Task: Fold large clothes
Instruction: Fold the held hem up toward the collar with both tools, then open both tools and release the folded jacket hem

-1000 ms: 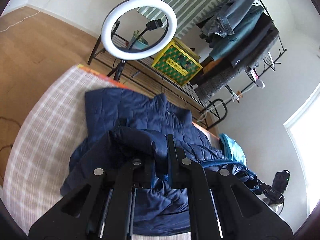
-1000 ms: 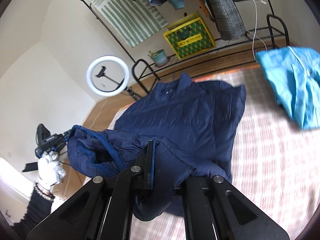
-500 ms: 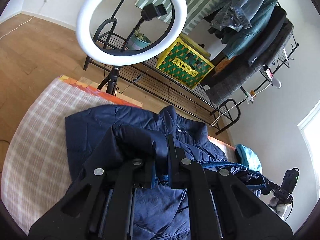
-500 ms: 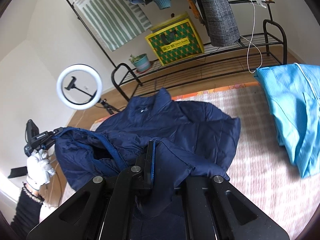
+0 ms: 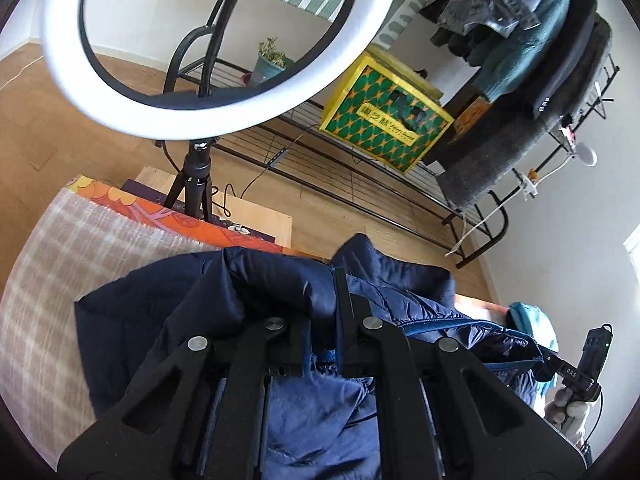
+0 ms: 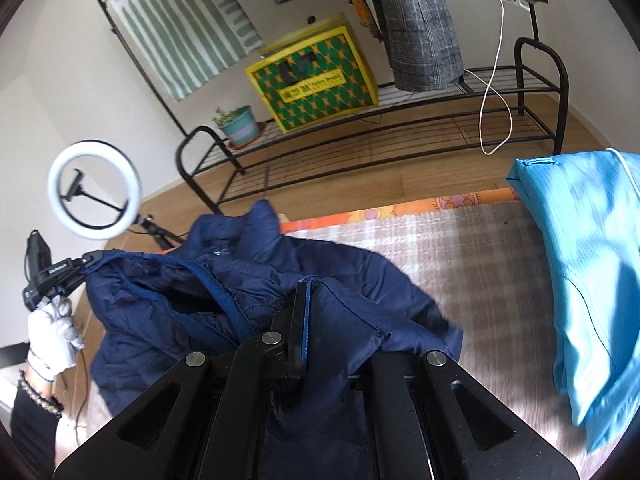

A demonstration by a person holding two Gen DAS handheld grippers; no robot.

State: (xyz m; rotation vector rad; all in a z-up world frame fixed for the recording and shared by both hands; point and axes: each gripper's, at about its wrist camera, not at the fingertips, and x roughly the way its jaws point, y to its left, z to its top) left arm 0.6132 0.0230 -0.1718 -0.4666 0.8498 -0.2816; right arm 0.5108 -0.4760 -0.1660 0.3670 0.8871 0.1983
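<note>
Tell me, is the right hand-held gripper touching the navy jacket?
Touching. The right wrist view shows the right hand-held gripper shut on a fold of the jacket.

Counted: one navy jacket, one light blue garment, one checked blanket. One ring light, one yellow-green box, one potted plant. Two grippers: left gripper, right gripper.

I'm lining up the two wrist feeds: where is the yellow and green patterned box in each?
Left wrist: the yellow and green box is upper right of centre, on the black wire rack, right of the ring light.
Right wrist: the box is top centre, on that rack.
Shared landmark: the ring light.
</note>
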